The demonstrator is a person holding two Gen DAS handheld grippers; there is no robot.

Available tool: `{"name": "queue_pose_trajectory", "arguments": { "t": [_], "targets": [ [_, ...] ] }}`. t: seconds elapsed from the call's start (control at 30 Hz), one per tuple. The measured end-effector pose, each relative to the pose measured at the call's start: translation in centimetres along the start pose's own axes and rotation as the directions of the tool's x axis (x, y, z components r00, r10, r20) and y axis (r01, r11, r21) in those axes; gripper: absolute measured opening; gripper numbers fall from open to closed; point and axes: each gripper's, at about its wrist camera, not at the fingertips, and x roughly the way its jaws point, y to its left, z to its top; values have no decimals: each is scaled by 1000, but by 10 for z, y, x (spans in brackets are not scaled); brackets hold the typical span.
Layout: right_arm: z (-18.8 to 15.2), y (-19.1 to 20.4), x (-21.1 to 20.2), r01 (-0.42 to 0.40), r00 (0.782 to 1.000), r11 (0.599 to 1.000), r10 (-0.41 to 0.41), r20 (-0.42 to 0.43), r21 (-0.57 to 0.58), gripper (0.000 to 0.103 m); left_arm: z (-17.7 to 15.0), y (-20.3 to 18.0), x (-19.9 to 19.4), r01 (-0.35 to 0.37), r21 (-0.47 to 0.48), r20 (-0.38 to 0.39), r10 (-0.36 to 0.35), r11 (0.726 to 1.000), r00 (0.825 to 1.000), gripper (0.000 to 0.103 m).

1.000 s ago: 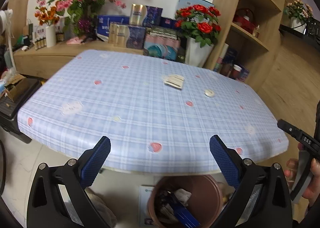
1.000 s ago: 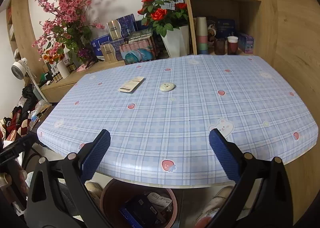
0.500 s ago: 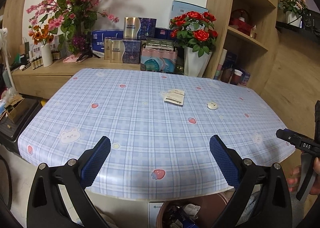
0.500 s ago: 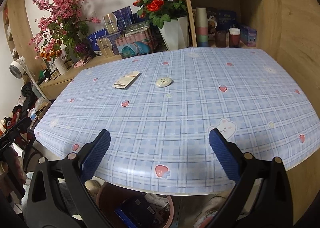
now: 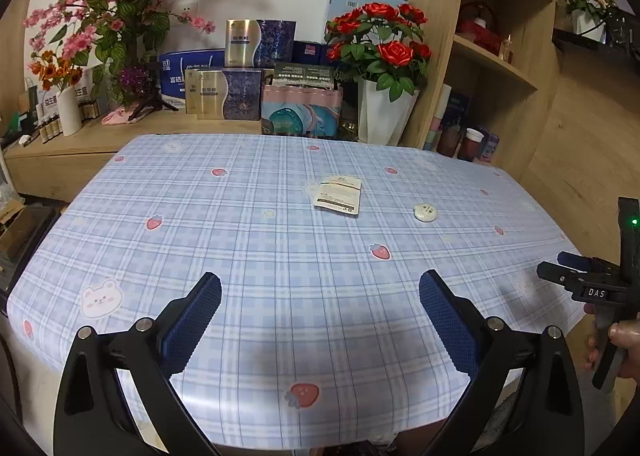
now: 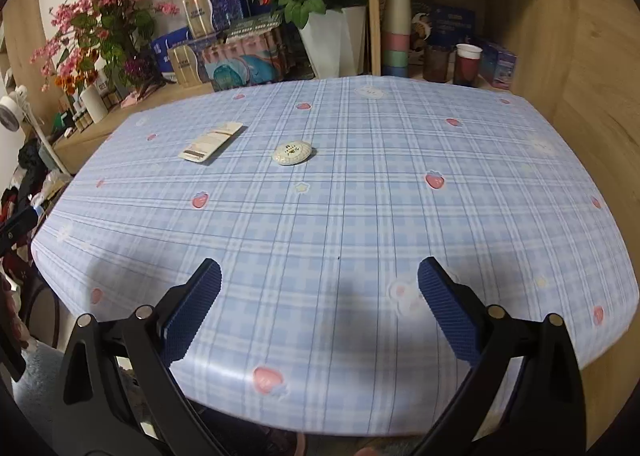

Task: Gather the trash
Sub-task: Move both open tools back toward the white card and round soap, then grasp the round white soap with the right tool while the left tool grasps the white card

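From my left wrist view, my left hand-held gripper (image 5: 320,296) is spread wide and empty above the near edge of the surface (image 5: 248,256). A flat white packet (image 5: 338,199) lies toward the far middle, with a small round white wrapper (image 5: 425,212) just to its right, the two apart. At the right edge I see my other hand (image 5: 616,340) on its tool.

From my right wrist view, my right hand-held gripper (image 6: 319,292) is also spread and holds nothing, over the near part of the surface (image 6: 400,224). The round wrapper (image 6: 292,153) sits far and left of centre, the packet (image 6: 211,141) further left.

I judge this the approach step: nothing is picked yet. Next I should reach forward, bring one pair of fingers down around a piece and close. The flat packet may need its edge caught.
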Motion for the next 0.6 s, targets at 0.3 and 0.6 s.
{"name": "queue_pose_trajectory", "arguments": {
  "t": [0.3,0.6],
  "targets": [
    [40,-6,66,-47,998,996,44,-41,-77,97,20,-6,60,24,26,-45,-23,999,999,97],
    [88,8,135,-92,994,990,85,-73,-108,86,47,-8,109,45,35,-64,-43,998,997,97]
  ]
}}
